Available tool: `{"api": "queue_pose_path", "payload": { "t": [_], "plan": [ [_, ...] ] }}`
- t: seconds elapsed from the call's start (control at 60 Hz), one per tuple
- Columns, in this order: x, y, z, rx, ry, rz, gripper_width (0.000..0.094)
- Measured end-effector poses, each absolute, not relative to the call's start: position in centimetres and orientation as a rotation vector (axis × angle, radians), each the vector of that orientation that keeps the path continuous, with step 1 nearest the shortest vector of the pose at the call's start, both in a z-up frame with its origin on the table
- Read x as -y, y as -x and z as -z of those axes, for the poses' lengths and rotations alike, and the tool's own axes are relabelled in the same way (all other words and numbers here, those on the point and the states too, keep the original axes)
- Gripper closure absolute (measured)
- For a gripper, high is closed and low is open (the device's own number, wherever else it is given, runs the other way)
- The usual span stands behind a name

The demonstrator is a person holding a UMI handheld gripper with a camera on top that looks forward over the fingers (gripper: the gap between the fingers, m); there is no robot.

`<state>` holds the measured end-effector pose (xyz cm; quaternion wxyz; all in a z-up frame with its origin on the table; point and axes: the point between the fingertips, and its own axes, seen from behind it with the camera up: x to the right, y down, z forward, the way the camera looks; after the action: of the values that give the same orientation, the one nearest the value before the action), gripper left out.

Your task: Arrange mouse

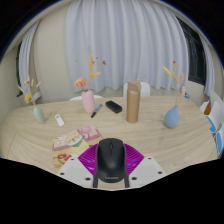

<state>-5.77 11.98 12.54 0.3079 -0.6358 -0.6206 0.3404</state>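
A black mouse [110,157] lies between the two fingers of the tool [110,170], its rounded back facing the camera and its nose pointing away across the tabletop [150,135]. The magenta pads [88,158] of the fingers show on either side of the mouse, one at its left flank and one at its right. The fingers are spread about as wide as the mouse's body. Whether the pads actually press on its sides or leave a thin gap cannot be told from this view. Whether the mouse rests on the tabletop or is carried by the fingers cannot be told either.

Beyond the mouse, the pale wooden tabletop carries several other things. Just ahead and to the left lie some flat cards or small books [72,143] in pink and red. Farther on stands a pink cup [88,101], and a small dark phone [113,107] lies flat near the middle. A tall tan cylinder [132,101] stands upright just to the right of the phone. Well to the right stands a light blue vase [172,116] with thin sticks rising from it. Near the left side stands a small green cup [39,113], with a small white thing [59,120] lying just beside it. A white curtain [120,40] hangs behind the tabletop.
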Motion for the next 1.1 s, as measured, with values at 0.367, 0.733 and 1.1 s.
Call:
{"api": "queue_pose_path", "payload": {
  "t": [0.367,0.733,1.1],
  "plan": [
    [4.2,15.4,-5.6,1.808,1.599,-0.897,0.0591],
    [5.1,14.5,0.9,1.88,1.654,-0.778,0.0072],
    [-3.4,0.2,-10.4,1.754,1.709,-0.825,0.0076]
  ]
}}
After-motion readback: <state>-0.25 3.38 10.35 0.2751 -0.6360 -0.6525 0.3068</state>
